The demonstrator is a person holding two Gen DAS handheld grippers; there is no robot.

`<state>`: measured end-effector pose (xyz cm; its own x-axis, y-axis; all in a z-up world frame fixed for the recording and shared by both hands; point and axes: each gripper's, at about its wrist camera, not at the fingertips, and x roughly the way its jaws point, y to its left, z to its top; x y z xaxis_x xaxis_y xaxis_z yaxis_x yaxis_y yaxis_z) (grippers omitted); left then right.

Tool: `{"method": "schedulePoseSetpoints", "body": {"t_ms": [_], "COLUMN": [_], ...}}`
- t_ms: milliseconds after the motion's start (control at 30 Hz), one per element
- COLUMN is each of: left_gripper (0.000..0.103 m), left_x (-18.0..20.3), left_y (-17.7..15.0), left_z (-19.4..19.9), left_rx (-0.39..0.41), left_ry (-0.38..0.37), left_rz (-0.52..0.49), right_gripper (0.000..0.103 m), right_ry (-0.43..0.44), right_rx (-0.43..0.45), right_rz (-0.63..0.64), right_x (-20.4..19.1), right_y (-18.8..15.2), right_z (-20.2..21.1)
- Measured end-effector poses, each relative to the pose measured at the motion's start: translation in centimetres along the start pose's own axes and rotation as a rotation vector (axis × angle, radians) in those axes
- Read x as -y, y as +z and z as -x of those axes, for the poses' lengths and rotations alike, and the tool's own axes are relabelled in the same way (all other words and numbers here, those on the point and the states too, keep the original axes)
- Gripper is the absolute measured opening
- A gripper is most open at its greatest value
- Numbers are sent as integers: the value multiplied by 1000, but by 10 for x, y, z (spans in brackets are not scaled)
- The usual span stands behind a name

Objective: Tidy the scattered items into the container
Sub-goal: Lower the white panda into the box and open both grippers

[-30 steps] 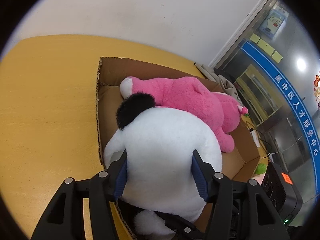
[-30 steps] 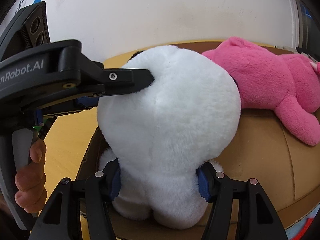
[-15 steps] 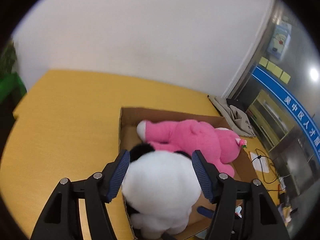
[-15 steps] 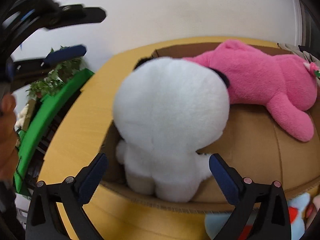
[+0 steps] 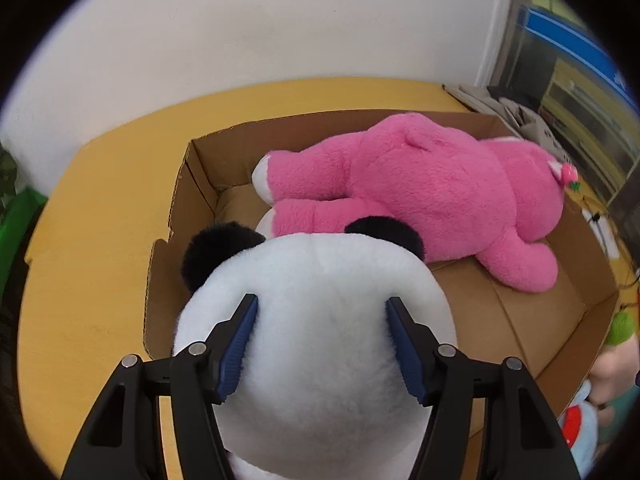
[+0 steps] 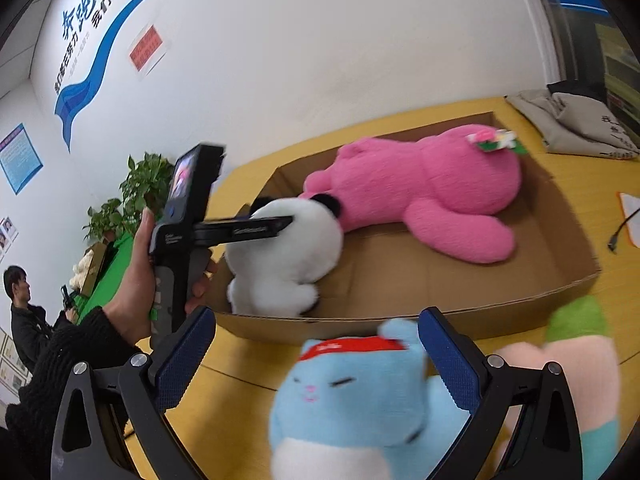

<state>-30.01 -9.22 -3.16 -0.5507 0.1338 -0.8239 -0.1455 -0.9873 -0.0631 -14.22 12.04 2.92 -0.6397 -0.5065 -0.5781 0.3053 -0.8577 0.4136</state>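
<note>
- High on the white wall (image 6: pixel 320 40), in your right wrist view, you can read two large blue characters, "奔跑" (image 6: pixel 76 20).
- Beside them, a smaller blue line (image 6: pixel 102 10) looks to begin "我们都"; the rest is cut off by the frame edge.
- The red notice (image 6: pixel 146 48) and the blue poster (image 6: pixel 20 158) both carry print too blurred to read.
- Your left claw (image 6: pixel 276 220) has a white brand line along its finger, which is smeared and illegible.
- The grey cloth bag (image 6: pixel 580 124) on the counter (image 6: pixel 440 112) shows dark characters too small to make out.
- The red headband (image 6: pixel 352 346) of the blue cat plush (image 6: pixel 340 400) bears unreadable white marks.
- Your left wrist view offers nothing legible.
</note>
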Motion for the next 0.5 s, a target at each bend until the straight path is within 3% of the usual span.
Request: {"method": "schedulePoseSetpoints", "body": {"t_ms": [200,300,500], "left_gripper": [68,68,71], "left_x": [14,32,93], "left_y": [1,-18,-101], "left_z": [43,90,166], "left_rx": [30,126,251], "left_ry": [81,-7,-149], "left_rz": [36,56,-7], "right_gripper": [103,103,103], "right_ry": [-15,-74,-248], "right_rx": [42,63,103], "right_rz": [-19,35,174], "right_x": [42,47,33], "right_y": [12,14,-4], "right_z": [42,66,100]}}
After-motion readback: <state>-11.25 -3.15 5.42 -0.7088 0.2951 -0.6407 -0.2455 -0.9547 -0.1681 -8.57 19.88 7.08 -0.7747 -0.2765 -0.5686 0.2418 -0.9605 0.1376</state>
